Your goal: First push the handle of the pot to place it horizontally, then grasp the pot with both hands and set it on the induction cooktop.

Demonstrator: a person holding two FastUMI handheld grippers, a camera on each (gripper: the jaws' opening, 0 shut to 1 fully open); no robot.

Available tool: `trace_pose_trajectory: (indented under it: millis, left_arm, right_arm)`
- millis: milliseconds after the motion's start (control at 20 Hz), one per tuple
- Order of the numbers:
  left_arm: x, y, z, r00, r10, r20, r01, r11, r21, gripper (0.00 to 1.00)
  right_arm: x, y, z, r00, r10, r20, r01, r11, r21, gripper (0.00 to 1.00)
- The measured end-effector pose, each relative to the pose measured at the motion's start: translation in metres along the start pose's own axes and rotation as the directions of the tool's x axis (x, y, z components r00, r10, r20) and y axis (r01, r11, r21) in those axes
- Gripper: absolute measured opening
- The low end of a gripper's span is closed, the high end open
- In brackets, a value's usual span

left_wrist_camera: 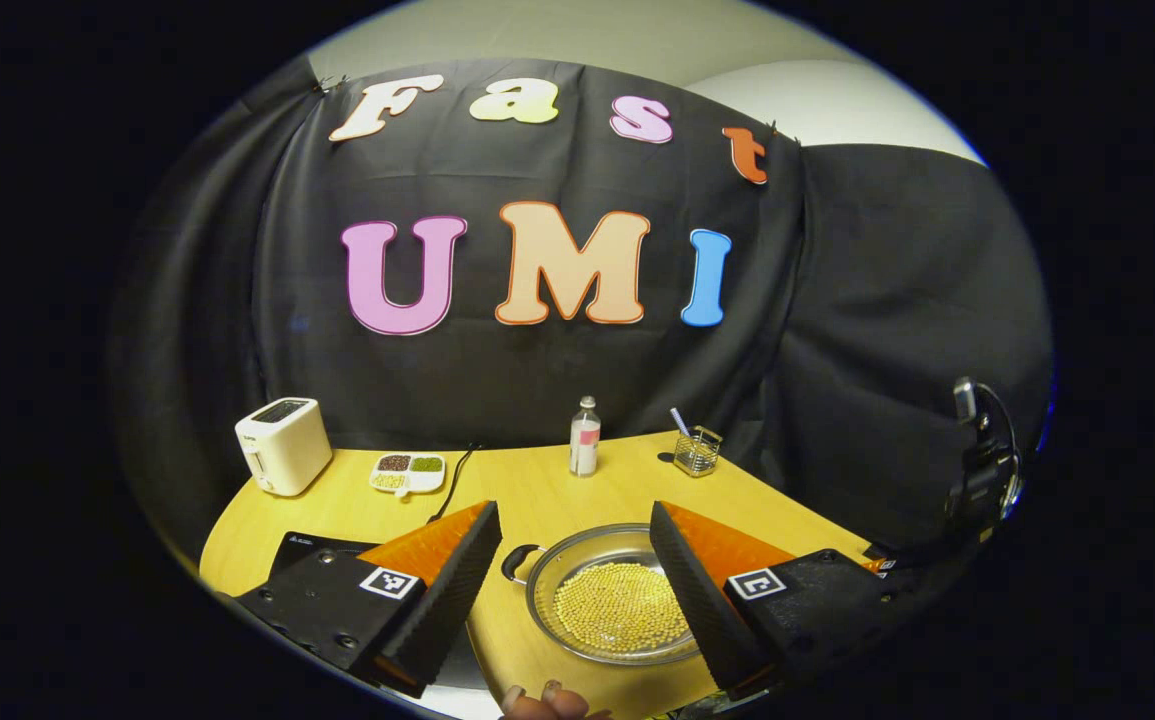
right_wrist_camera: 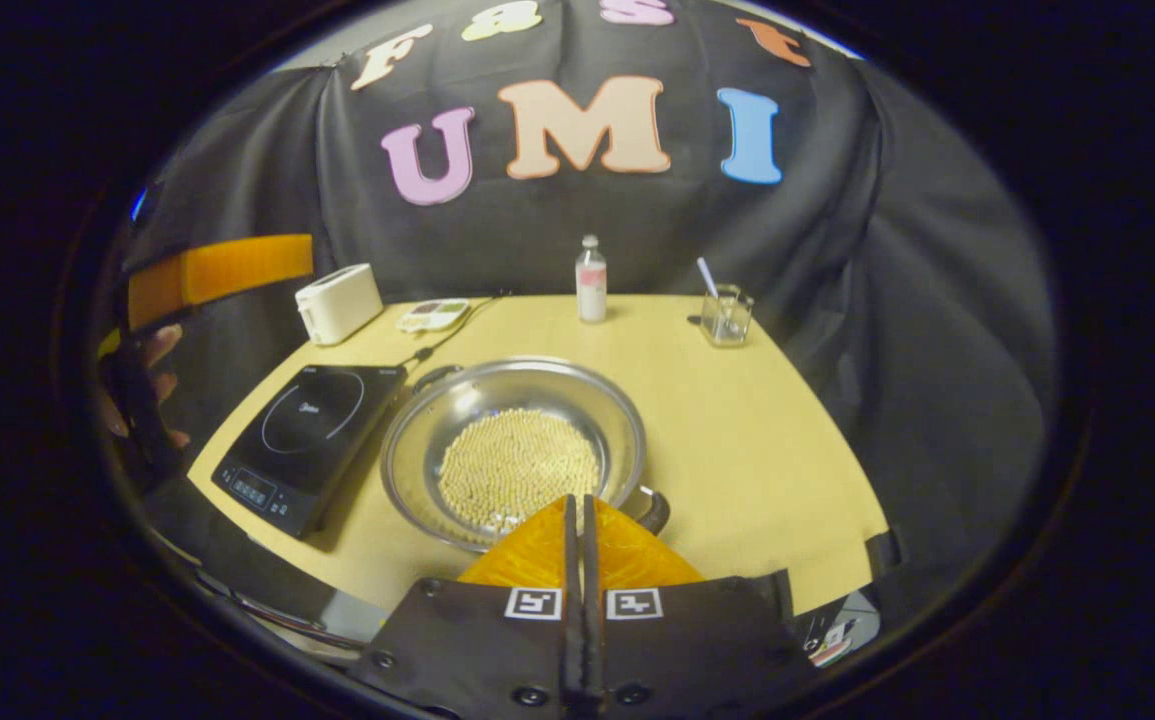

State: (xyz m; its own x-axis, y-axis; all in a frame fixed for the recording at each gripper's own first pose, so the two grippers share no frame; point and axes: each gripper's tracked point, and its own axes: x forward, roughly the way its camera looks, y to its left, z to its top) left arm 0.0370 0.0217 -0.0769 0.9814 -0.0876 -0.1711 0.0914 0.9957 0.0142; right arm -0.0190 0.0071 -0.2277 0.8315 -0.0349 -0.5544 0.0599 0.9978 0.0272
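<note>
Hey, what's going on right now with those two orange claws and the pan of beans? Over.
Left gripper open, above table. Right gripper shut, tips at near handle of round steel pot of yellow beans. Pot beside black induction cooktop, not on it. Nothing between them.

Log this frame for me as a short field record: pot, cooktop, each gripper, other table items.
pot: steel pot holding pale beans, on the wooden table, beside the cooktop, not on it
pot handles: one at far left, one near the right gripper
cooktop: black induction cooktop, nothing on it
left gripper: open, fingers spread, above the table
right gripper: shut, empty, at the pot's near rim
other items: toaster, bottle, glass holder, sectioned dish
</note>
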Motion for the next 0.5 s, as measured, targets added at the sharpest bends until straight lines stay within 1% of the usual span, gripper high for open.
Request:
trace_pose_trajectory:
  millis: [50, 200, 250, 300, 350, 500]
  left_arm:
    - [0.001, 0.002, -0.003, 1.000, 0.004, -0.007, -0.004, 1.000, -0.001, 0.97]
    - [0.003, 0.011, -0.013, 0.999, 0.014, -0.036, -0.014, 1.000, 0.010, 0.97]
    - [0.004, 0.014, -0.015, 0.999, 0.021, -0.045, -0.021, 1.000, 0.015, 0.97]
    - [0.004, 0.017, -0.017, 0.998, 0.027, -0.050, -0.026, 1.000, 0.017, 0.97]
    - [0.005, 0.019, -0.018, 0.998, 0.030, -0.053, -0.029, 0.999, 0.016, 0.97]
    - [0.009, 0.024, -0.021, 0.997, 0.038, -0.063, -0.037, 0.999, 0.014, 0.97]
  right_arm:
    - [0.006, 0.001, -0.009, 1.000, 0.004, -0.028, -0.004, 1.000, 0.007, 0.02]
    - [0.020, 0.001, -0.038, 0.995, 0.015, -0.101, -0.015, 1.000, 0.007, 0.02]
    - [0.022, 0.003, -0.045, 0.993, 0.023, -0.118, -0.023, 1.000, 0.004, 0.00]
    - [0.025, 0.004, -0.050, 0.991, 0.028, -0.134, -0.027, 1.000, 0.003, 0.00]
    - [0.029, 0.003, -0.055, 0.988, 0.027, -0.150, -0.027, 1.000, 0.001, 0.02]
    - [0.038, 0.003, -0.065, 0.983, 0.029, -0.183, -0.029, 1.000, 0.003, 0.02]
